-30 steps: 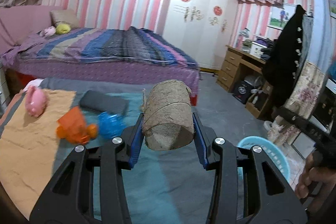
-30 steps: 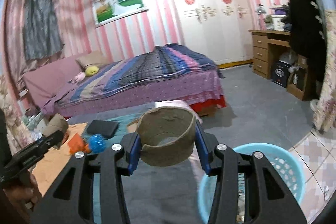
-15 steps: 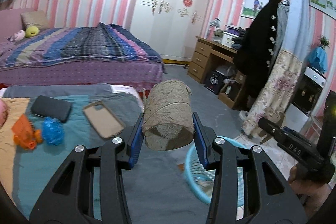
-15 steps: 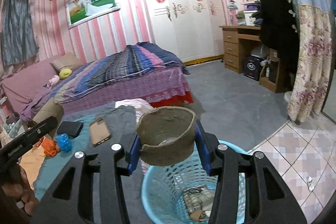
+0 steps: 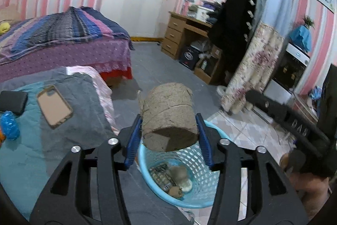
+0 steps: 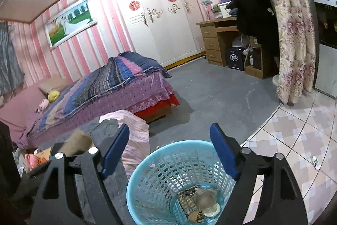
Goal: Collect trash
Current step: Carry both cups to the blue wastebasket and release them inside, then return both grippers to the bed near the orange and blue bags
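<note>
My left gripper [image 5: 168, 136] is shut on a brown cardboard roll [image 5: 168, 115] and holds it above the near rim of a light blue trash basket [image 5: 202, 199]. My right gripper [image 6: 169, 149] is open and empty, right above the same basket [image 6: 160, 178]. In the basket lie a brown cardboard cup [image 6: 205, 198] and other scraps [image 6: 187, 201]. The right gripper's black body [image 5: 290, 117] shows at the right in the left wrist view.
A low surface with teal and grey cloths [image 5: 80, 111] holds a phone case [image 5: 54, 106], a black pouch [image 5: 12, 101] and a blue crumpled item [image 5: 9, 124]. A bed [image 6: 118, 85], a wooden desk [image 6: 221, 39], a floral curtain [image 6: 294, 39] and tiled floor [image 6: 299, 140] surround the basket.
My right gripper has opened and the brown cup it held has dropped into the basket. My left gripper has swung right with the roll until it hangs over the basket.
</note>
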Tool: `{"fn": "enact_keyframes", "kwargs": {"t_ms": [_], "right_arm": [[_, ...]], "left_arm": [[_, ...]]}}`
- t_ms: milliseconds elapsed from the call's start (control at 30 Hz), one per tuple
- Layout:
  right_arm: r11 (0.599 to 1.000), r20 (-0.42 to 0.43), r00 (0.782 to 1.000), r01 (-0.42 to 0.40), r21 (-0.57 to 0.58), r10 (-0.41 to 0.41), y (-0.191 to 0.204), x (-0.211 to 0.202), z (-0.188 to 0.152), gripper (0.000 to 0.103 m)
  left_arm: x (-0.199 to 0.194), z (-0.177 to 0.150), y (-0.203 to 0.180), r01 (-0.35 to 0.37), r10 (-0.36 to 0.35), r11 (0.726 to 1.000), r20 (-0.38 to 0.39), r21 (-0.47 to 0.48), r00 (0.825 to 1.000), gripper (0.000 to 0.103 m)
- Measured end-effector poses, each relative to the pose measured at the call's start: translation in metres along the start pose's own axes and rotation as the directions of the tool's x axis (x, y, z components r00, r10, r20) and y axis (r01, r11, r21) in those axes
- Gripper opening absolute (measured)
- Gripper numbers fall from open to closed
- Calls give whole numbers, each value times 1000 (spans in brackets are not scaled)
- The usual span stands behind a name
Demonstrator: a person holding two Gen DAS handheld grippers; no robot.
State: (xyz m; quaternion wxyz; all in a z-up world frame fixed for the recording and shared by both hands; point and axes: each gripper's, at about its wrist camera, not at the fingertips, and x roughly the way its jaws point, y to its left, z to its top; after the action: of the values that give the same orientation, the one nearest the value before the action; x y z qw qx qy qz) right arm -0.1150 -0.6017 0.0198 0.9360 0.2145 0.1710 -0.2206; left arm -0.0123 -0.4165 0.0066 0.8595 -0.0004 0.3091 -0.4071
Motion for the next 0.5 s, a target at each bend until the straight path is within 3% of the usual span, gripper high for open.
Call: {"fn": "enact_keyframes", "kwargs": {"t_ms": [33, 100, 200, 333, 400, 500], "right_arm": [[1000, 2, 1000, 0, 5, 0, 0, 0, -1, 78], [1000, 3, 1000, -9, 21, 9, -1, 2, -1, 78], [999, -2, 999, -32, 34, 32, -4, 4, -1, 78], [998, -6, 998, -55, 14, 55, 7, 5, -4, 78], [997, -11, 997, -76, -10, 76, 19, 7, -6, 78], [994, -23, 995, -102, -48, 101, 39, 9, -10, 78]], "left_arm": [[2, -1, -1, 3, -3, 1000, -7, -1, 1000, 75], [1, -2, 1, -12, 12, 1000, 4, -21, 1000, 94], [-8, 0, 8, -27, 28, 999, 24, -22, 999, 94], [-36, 2, 36, -111, 113, 993, 59, -32, 992, 94], [-57, 2, 58, -167, 171, 985, 85, -50, 982, 94], [-95, -2, 99, -276, 283, 959, 115, -72, 952, 96]]}}
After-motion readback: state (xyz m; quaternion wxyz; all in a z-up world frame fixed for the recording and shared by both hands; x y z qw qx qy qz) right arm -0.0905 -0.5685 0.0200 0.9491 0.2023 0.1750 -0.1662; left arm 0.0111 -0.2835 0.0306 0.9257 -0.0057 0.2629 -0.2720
